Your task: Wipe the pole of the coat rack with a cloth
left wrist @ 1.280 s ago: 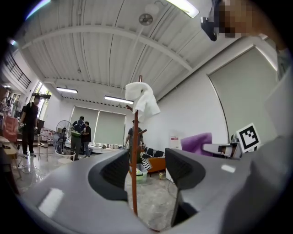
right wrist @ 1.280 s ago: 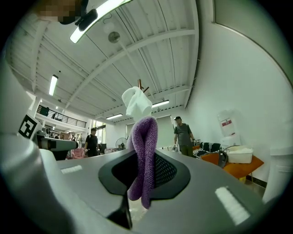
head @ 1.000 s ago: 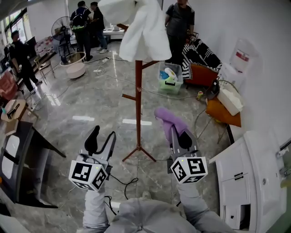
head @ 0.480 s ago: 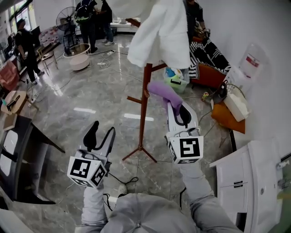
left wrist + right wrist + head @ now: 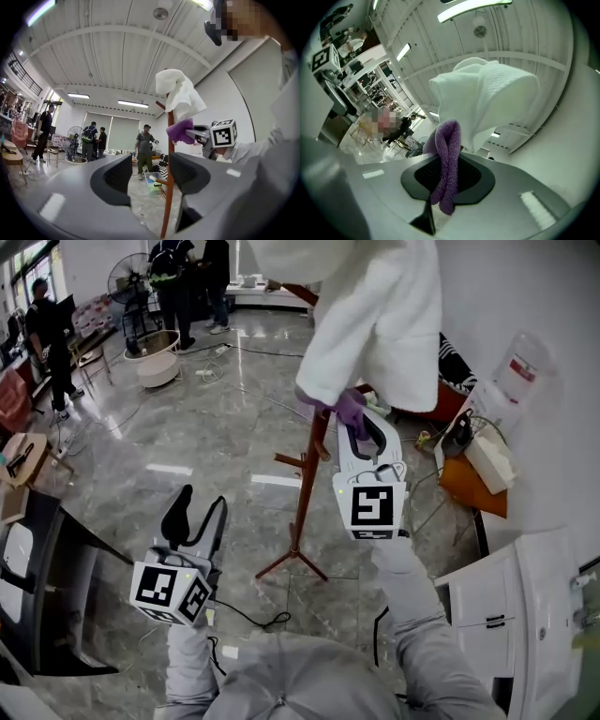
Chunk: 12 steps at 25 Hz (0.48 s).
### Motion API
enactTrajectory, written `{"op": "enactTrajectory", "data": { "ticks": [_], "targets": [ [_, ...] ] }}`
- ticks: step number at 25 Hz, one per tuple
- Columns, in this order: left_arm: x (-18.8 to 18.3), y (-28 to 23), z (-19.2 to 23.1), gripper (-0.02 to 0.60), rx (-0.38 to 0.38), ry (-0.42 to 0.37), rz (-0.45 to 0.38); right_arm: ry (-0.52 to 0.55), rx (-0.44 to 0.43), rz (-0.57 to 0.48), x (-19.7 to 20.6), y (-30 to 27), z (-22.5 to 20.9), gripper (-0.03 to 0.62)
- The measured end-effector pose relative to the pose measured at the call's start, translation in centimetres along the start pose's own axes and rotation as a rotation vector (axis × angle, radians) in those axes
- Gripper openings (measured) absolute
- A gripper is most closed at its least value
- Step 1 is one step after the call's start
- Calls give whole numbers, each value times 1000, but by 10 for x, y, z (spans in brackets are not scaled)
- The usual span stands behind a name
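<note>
Head view: pole [image 5: 308, 488] upright, long axis vertical, cloth [image 5: 352, 409] beside.

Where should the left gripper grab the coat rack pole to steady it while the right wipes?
Probably the bare stretch of pole between the low side peg and the feet, from the person's side, left gripper level, open jaws straddling it. There it is thin, upright and uncovered; higher up the white garment and the right gripper with its purple cloth crowd it.
</note>
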<state>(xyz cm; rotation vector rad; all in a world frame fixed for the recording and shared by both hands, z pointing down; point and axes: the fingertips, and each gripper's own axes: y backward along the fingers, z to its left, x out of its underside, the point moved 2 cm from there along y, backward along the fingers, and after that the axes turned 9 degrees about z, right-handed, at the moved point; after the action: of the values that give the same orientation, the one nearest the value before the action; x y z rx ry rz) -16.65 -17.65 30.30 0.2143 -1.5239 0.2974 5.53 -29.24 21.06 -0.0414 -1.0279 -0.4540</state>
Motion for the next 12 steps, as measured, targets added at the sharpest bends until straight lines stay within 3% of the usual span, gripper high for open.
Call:
{"op": "enactTrajectory", "data": {
  "ticks": [6, 12],
  "targets": [
    [1, -9, 22, 267, 3, 9, 2, 60, 12, 81, 19, -26, 6, 54],
    [4, -18, 27, 267, 26, 9, 14, 36, -27, 128, 39, -24, 19, 54]
  ]
}}
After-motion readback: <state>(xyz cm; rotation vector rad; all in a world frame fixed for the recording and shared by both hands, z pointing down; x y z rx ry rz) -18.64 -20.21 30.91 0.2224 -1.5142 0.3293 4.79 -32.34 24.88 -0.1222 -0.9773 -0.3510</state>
